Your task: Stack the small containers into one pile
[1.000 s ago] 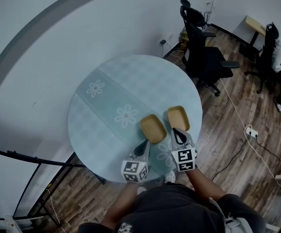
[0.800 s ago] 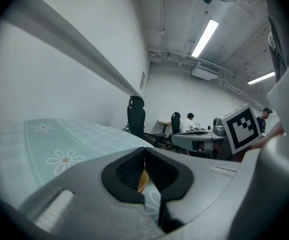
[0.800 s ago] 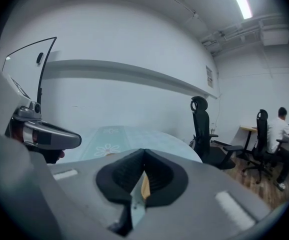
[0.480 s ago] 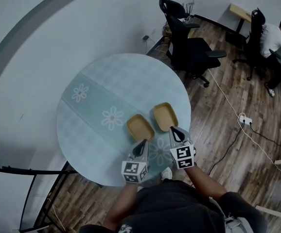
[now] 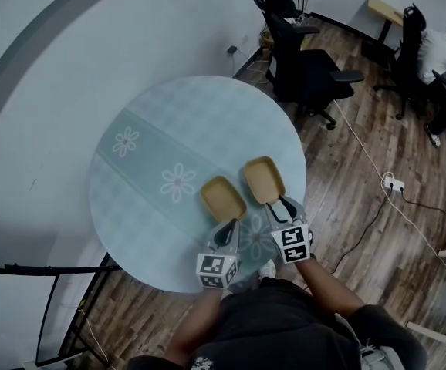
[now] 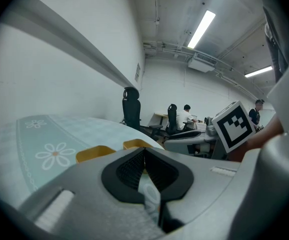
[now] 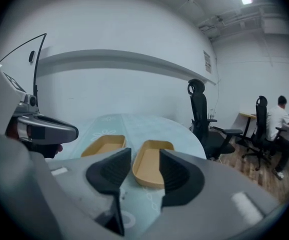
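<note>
**Item one:** right container (image 5: 264,179). Shallow, tan and empty, it lies flat near the near-right edge of the surface (image 5: 169,122).

**Item two:** left container (image 5: 223,198). It is the same make, just beside the first but apart from it, and closer to the near edge. Neither is stacked yet.

**Right hand-held gripper** (image 7: 145,154): we record its jaws as partly apart, having just been opening, with nothing between them. The right container's short rim lies just ahead, in line with the gap.

**Left hand-held gripper** (image 6: 144,153): jaws together and empty, just short of the left container.

**Handling note (our judgement):** we would widen the right jaws a little more, straddle the near wall of the rim and pinch only that wall. We would then lift level and lower it squarely into the left container so the two nest.
</note>
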Demonstrator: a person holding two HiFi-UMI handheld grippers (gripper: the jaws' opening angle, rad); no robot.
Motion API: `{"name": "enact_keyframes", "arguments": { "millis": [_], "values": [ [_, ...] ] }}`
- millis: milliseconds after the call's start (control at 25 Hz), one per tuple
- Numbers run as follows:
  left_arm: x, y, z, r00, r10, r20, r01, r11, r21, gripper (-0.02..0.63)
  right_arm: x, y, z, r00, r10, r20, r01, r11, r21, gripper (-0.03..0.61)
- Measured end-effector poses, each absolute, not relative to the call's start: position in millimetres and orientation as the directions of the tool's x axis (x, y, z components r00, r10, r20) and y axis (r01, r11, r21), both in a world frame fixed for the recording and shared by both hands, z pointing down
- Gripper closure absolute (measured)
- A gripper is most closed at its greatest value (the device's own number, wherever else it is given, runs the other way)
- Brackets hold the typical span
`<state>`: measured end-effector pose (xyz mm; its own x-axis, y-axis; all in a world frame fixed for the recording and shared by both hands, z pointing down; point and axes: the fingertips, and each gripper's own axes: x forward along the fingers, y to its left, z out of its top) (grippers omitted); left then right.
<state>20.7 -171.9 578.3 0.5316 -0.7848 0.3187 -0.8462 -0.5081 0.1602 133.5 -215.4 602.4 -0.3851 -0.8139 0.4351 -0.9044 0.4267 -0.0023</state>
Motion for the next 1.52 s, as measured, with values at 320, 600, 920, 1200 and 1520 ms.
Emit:
{"name": "enact_keyframes", "arguments": {
  "millis": [320, 600, 920, 1200, 1520],
  "values": [
    [16, -170, 585, 0.532, -0.775, 0.341, -0.845, -0.513, 0.152, 0.607, 131, -223, 650, -0.371, -0.777, 0.509, -0.905, 0.425, -0.009, 0.101],
    [2, -165, 593, 0.505, -0.783, 0.363, -0.863, -0.460, 0.209, 0.607, 142, -238, 698, -0.343, -0.716, 0.609, -0.917, 0.396, -0.050, 0.007],
    [-6, -160, 604, 0.469, -0.794, 0.386, -0.883, -0.423, 0.202, 0.607, 139, -258, 707, -0.338, -0.699, 0.630, -0.911, 0.411, -0.033, 0.000],
    [-11, -163, 600, 0.459, -0.806, 0.374, -0.888, -0.412, 0.203, 0.607, 129, -268, 717, -0.325, -0.678, 0.659, -0.906, 0.423, -0.012, 0.000],
    [-17, -161, 602, 0.449, -0.808, 0.382, -0.893, -0.408, 0.188, 0.607, 130, -275, 725, -0.320, -0.679, 0.661, -0.906, 0.423, -0.004, 0.000]
  ]
}}
